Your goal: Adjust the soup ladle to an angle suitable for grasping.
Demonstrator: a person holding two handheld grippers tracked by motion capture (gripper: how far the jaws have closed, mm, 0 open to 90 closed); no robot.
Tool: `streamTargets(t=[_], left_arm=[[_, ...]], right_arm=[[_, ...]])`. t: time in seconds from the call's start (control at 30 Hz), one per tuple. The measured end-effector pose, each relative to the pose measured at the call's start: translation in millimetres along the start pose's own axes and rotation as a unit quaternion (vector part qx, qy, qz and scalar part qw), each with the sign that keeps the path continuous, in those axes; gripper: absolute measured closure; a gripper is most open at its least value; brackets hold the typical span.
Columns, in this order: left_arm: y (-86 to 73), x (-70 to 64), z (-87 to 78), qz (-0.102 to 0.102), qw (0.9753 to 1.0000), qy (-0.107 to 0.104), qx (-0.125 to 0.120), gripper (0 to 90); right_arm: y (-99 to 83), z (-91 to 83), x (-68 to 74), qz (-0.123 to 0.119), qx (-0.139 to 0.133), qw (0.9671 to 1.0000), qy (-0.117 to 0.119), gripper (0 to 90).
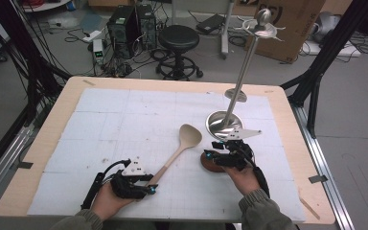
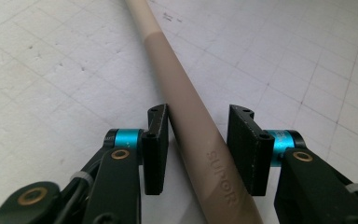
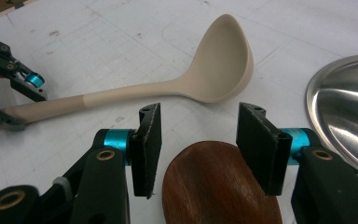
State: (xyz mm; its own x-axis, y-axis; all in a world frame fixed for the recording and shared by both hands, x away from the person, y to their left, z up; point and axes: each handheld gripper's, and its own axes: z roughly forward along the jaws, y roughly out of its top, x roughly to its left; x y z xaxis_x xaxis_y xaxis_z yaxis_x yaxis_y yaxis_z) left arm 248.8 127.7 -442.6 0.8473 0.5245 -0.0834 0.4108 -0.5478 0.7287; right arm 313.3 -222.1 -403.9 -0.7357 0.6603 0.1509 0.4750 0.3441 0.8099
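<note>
Your grippers straddle two spoons, lower centre.
Left gripper (image 2: pixel 198 144) jaws part-open around the beige ladle (image 2: pixel 193 135) handle; right gripper (image 3: pixel 198 144) jaws wide over the wooden spoon (image 3: pixel 219 186).

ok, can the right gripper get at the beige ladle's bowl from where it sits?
Probably yes. The right gripper, jaws open, hovers over a dark wooden spoon bowl, and the beige ladle lies just ahead on bare mat, nothing between. The left gripper already brackets its handle, well clear of the bowl.
</note>
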Motion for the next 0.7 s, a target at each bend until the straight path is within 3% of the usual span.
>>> streamTargets(t=[0.33,0.7], left_arm=[[-6.5,21.6,-16.8,-0.033,0.9992,0.02,-0.015,67.3],[-13.0,40.7,-29.8,-0.045,0.9985,0.02,-0.026,69.0]], right_arm=[[-0.8,-3.6,0.1,-0.001,-0.01,0.9999,0.007,49.7],[-7.6,-12.9,-6.6,-0.015,-0.011,0.9995,0.027,42.0]])
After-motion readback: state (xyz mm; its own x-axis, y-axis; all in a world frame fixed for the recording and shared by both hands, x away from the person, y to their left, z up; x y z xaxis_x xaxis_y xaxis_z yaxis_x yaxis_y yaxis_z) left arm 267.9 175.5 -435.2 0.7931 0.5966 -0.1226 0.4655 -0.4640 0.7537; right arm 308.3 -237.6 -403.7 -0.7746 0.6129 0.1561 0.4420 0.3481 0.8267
